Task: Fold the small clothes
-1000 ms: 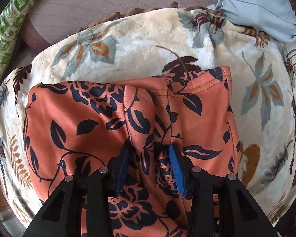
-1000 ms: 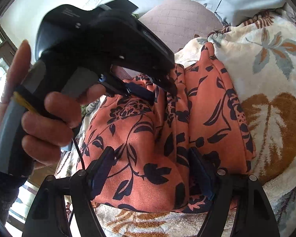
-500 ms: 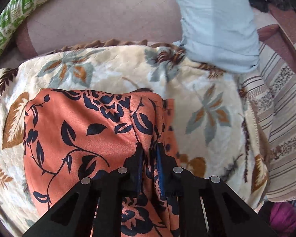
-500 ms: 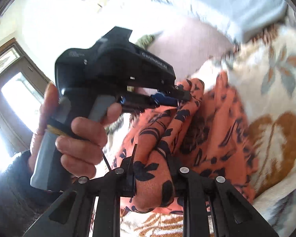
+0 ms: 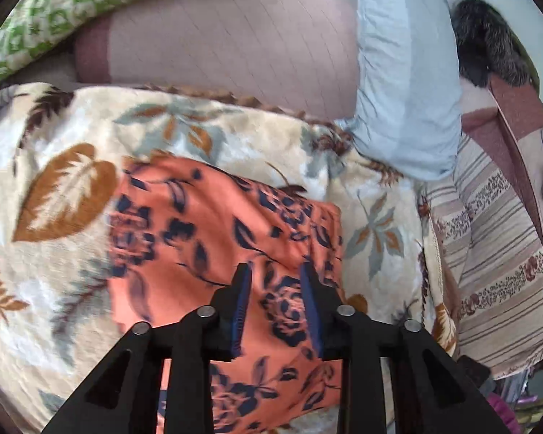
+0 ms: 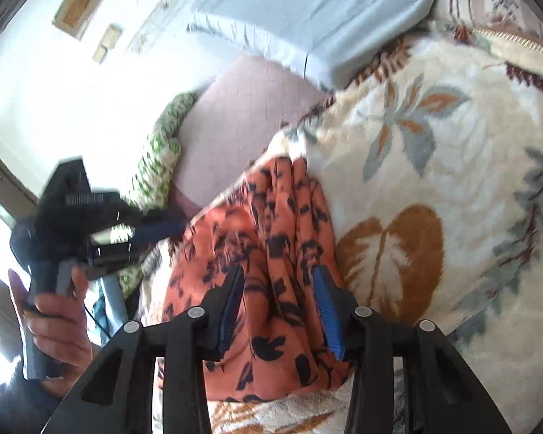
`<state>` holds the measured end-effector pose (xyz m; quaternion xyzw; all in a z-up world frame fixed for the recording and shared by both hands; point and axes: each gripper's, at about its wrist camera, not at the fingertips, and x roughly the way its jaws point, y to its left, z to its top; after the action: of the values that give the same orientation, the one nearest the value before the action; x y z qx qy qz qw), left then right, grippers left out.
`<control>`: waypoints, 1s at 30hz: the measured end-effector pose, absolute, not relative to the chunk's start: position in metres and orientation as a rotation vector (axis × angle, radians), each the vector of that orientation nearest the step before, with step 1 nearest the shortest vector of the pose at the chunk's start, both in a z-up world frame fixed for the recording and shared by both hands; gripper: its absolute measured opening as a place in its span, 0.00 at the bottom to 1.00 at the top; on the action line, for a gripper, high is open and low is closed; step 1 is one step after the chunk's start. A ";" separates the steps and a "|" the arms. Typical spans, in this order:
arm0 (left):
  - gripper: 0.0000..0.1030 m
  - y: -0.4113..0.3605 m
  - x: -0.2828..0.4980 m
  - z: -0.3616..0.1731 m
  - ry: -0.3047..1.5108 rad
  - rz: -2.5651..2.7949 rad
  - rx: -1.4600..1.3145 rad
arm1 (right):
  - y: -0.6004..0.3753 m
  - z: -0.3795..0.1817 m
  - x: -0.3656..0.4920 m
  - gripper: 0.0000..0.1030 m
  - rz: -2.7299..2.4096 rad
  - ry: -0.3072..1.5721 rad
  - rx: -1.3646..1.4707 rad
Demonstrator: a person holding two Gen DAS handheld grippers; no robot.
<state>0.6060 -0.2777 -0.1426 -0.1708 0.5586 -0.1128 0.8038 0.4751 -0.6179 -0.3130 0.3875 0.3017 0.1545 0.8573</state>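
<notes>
Hovering over orange floral garment (image 5: 213,238) | left gripper (image 5: 276,275) jaws apart | right gripper (image 6: 278,278) jaws apart

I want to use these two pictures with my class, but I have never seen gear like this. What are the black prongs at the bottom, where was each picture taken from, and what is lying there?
No robot here: a person holds a hand-held grasping tool in each hand, with a wide-angle camera on each looking forward along its two fingers. One picture comes from the left tool, the other from the right tool. The right view also shows the person's left hand gripping its tool's handle. An orange garment with dark flowers lies on a cream leaf-print blanket. Behind are a pink cushion and pale blue cloth. Both tools are open just above the garment, holding nothing.
</notes>
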 end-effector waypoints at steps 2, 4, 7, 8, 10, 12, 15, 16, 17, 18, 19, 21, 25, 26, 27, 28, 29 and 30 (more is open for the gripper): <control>0.35 -0.245 0.601 -0.143 1.184 -0.180 -0.345 | -0.616 -0.305 0.499 0.53 0.392 0.620 0.833; 0.35 -0.224 0.601 -0.157 1.224 -0.151 -0.381 | -0.599 -0.304 0.545 0.54 0.453 0.696 0.762; 0.35 -0.209 0.598 -0.177 1.264 -0.156 -0.445 | -0.567 -0.315 0.595 0.56 0.349 0.847 0.616; 0.35 -0.207 0.600 -0.183 1.270 -0.160 -0.447 | -0.561 -0.320 0.604 0.56 0.340 0.869 0.616; 0.35 -0.210 0.606 -0.194 1.292 -0.165 -0.449 | -0.544 -0.332 0.622 0.45 0.380 0.971 0.552; 0.35 -0.215 0.610 -0.200 1.284 -0.190 -0.442 | -0.533 -0.324 0.626 0.15 0.398 0.957 0.440; 0.37 -0.230 0.616 -0.217 1.243 -0.159 -0.312 | -0.537 -0.328 0.627 0.15 0.356 0.930 0.378; 0.38 -0.240 0.622 -0.233 1.263 -0.154 -0.295 | -0.539 -0.343 0.632 0.16 0.322 0.968 0.355; 0.38 -0.246 0.624 -0.243 1.279 -0.149 -0.281 | -0.542 -0.353 0.633 0.18 0.319 0.993 0.368; 0.39 -0.250 0.623 -0.246 1.277 -0.137 -0.256 | -0.550 -0.357 0.633 0.19 0.332 0.986 0.428; 0.38 -0.252 0.622 -0.244 1.267 -0.137 -0.242 | -0.556 -0.353 0.632 0.21 0.337 0.976 0.469; 0.37 -0.252 0.616 -0.232 1.259 -0.155 -0.241 | -0.563 -0.338 0.623 0.30 0.339 0.958 0.495; 0.34 -0.239 0.584 -0.196 1.185 -0.207 -0.334 | -0.569 -0.296 0.582 0.30 0.467 0.843 0.520; 0.35 -0.237 0.571 -0.187 1.158 -0.227 -0.369 | -0.564 -0.288 0.572 0.30 0.500 0.827 0.500; 0.36 -0.235 0.559 -0.183 1.144 -0.238 -0.390 | -0.557 -0.284 0.562 0.30 0.525 0.818 0.472; 0.36 -0.236 0.547 -0.182 1.135 -0.252 -0.407 | -0.550 -0.282 0.555 0.30 0.544 0.818 0.442; 0.36 -0.237 0.538 -0.186 1.138 -0.257 -0.420 | -0.540 -0.282 0.549 0.30 0.553 0.820 0.400; 0.36 -0.239 0.530 -0.193 1.154 -0.252 -0.432 | -0.531 -0.286 0.546 0.30 0.555 0.828 0.363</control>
<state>0.5305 -0.2392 -0.1927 -0.2020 0.5395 -0.1181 0.8088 0.5458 -0.5314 -0.2856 0.1733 0.3947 0.2648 0.8626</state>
